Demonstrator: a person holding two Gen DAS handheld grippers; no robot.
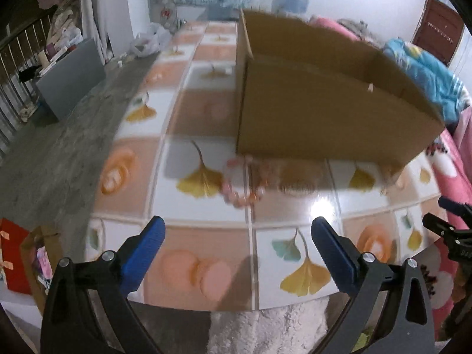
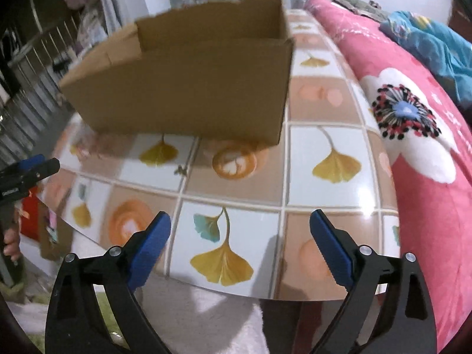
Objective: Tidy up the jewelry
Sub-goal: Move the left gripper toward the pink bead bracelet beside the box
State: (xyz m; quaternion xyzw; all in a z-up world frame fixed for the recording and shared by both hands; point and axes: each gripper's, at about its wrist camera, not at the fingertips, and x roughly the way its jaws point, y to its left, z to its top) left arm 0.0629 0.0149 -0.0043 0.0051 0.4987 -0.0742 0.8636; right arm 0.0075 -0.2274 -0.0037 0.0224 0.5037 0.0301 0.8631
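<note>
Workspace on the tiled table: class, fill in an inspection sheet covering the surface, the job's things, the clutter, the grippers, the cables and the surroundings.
Surface: glossy table with a leaf and flower tile pattern.
Job's things: open cardboard box standing on the table; pink bead bracelet lying in front of the box's near left corner; orange bangle lying by the box's front; small dark piece left of the bangle, too small to identify.
Clutter: nothing else seen on the table.
Grippers: left hand-held gripper open, empty; right hand-held gripper open, empty; both above the near table edge.
Cables: nothing seen.
Surroundings: pink flowered blanket, blue blanket, grey floor.
</note>
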